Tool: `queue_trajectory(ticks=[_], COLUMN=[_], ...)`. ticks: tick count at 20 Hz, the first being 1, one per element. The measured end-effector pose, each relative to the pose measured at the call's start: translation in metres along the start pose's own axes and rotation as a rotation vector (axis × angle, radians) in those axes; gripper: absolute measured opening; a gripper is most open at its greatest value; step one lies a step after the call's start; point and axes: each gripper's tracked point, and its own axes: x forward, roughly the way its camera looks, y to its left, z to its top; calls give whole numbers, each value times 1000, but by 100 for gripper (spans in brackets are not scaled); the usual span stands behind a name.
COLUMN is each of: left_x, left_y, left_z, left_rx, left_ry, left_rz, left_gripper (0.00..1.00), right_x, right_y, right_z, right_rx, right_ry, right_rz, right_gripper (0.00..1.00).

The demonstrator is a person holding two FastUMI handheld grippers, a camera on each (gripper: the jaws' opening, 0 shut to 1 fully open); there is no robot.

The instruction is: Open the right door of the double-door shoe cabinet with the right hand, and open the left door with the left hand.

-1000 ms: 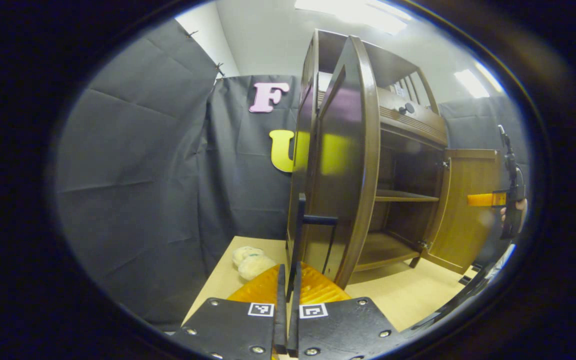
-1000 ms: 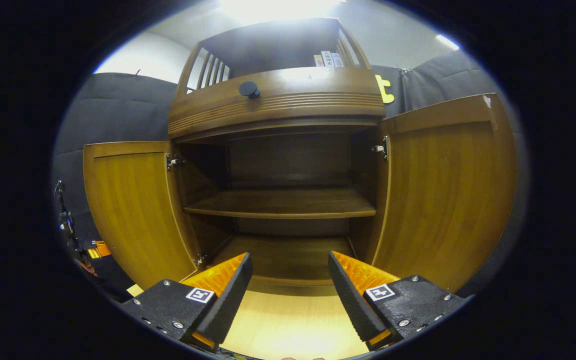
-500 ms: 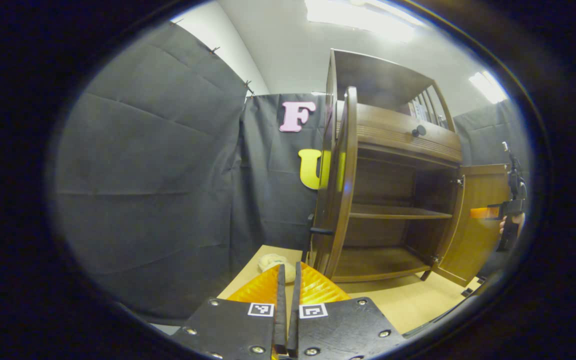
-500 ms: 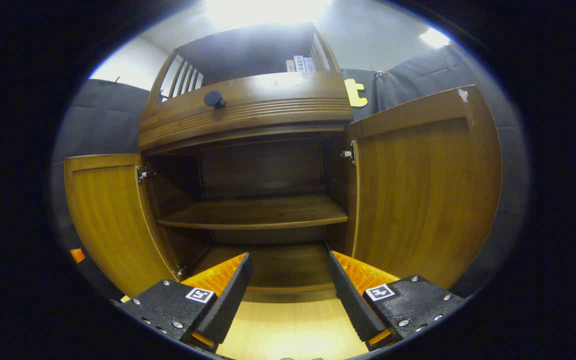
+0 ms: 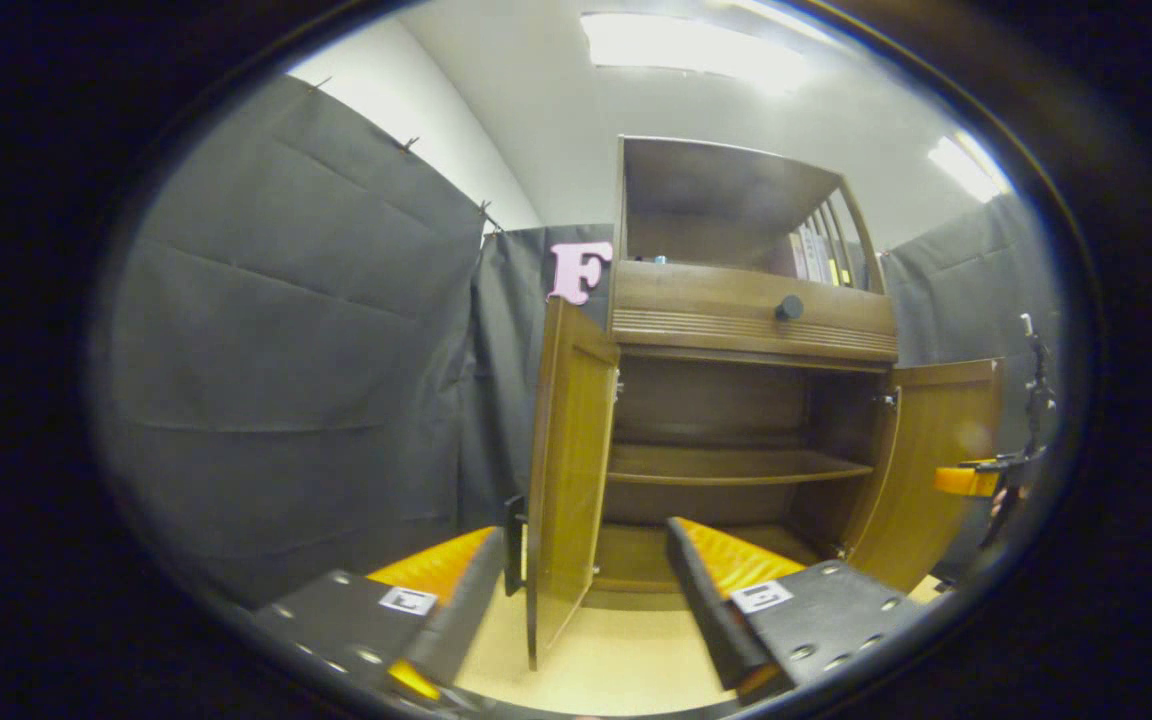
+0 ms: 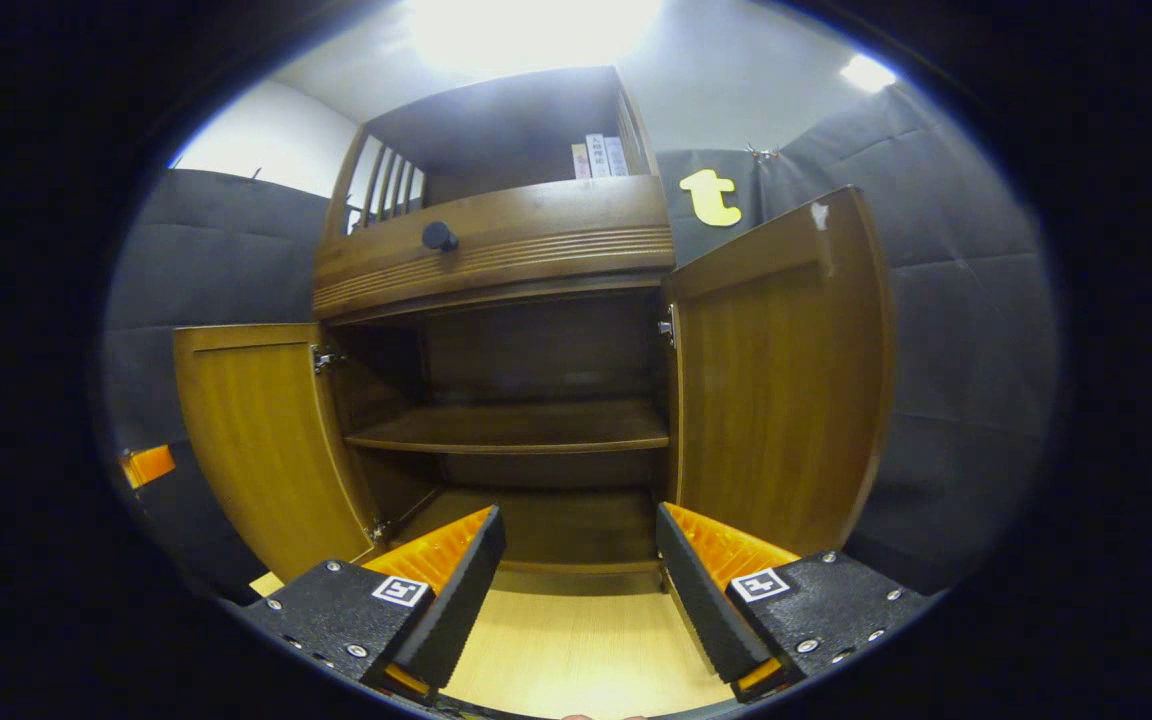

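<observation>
Brown shoe cabinet [image 6: 496,250], left door [image 6: 266,440], right door [image 6: 776,380] open

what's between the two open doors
In the right gripper view, the left door and right door flank the cabinet's bare shelf and an empty bottom.

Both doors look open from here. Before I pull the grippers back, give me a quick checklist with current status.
1. Left door swung open: ok.
2. Right door swung open: ok.
3. Left gripper released, fingers apart: ok, though the left door's edge stands between them, so back out straight.
4. Right gripper open and holding nothing: ok.
5. Shelf and the cabinet's lower floor bare, nothing to snag: ok.
6. Doors opened to their full travel: cannot tell.
</observation>
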Motion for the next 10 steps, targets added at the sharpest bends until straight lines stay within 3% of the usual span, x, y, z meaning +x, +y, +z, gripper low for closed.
queue_trajectory(ticks=[1,4,7,10], left_x=[-5,-19,-28,-31], left_y=[-4,-21,-71,-99], left_z=[6,12,19,23], left_rx=[8,-21,-83,-58], left_ry=[-12,-9,-31,-32], left_rz=[48,176,138,88], left_gripper=[97,100,100,100], right_x=[-8,-24,-33,-38], right_y=[-2,-9,-15,-23], right_z=[-3,-6,-3,1], right_rx=[-16,-44,-42,-28], right_ry=[7,16,4,-11], right_rz=[20,72,121,135], right_gripper=[92,92,94,92])
